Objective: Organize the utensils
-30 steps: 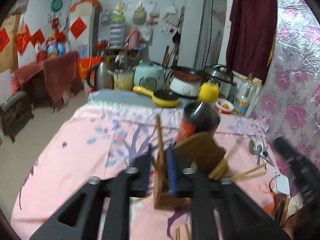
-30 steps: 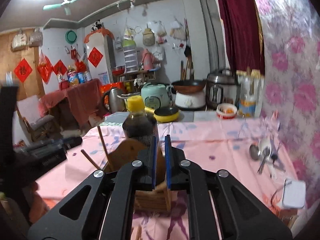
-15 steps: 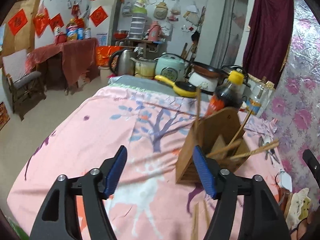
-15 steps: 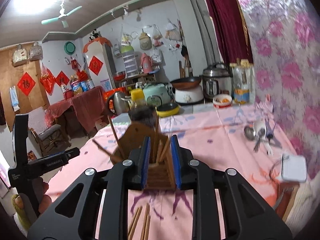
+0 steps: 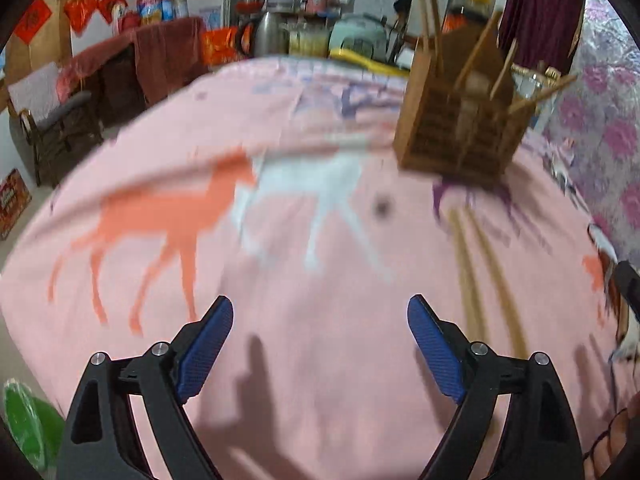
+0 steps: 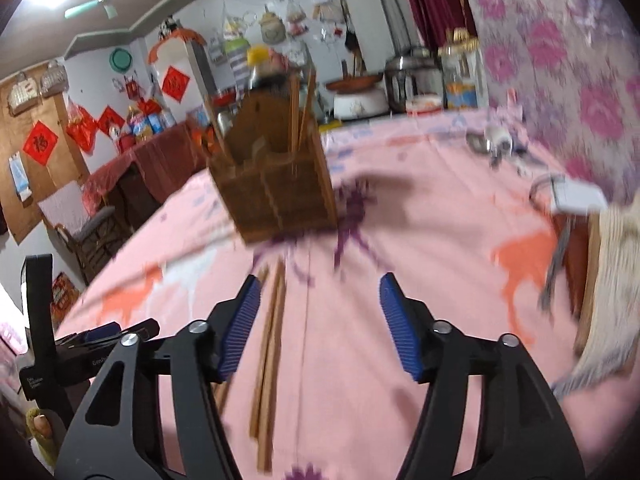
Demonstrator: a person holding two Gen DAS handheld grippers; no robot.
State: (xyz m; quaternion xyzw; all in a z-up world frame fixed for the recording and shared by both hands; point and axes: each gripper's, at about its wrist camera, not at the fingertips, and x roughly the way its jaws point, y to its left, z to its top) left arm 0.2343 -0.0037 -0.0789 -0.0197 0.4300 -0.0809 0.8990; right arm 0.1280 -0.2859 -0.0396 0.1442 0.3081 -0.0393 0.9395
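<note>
A wooden utensil holder [image 5: 460, 128] with several chopsticks standing in it sits on the pink tablecloth [image 5: 280, 280]; it also shows in the right wrist view [image 6: 276, 184]. Loose wooden chopsticks [image 6: 270, 360] lie on the cloth in front of it, by my right gripper's left finger; they show blurred in the left wrist view [image 5: 480, 280]. My left gripper [image 5: 320, 348] is open and empty, low over the cloth, well short of the holder. My right gripper [image 6: 318, 328] is open and empty above the loose chopsticks.
A dark bottle with a yellow cap [image 5: 476, 4] stands behind the holder. Metal spoons [image 6: 496, 144] and a white box with a cable [image 6: 576, 196] lie at the table's right side. Pots and cookers [image 6: 412, 76] crowd the far edge. The left gripper's body [image 6: 60, 344] shows at lower left.
Both grippers have pulled back from the holder and tilted down toward the cloth. The right gripper opened wide from nearly shut; the left stays open. The holder now stands farther off.
</note>
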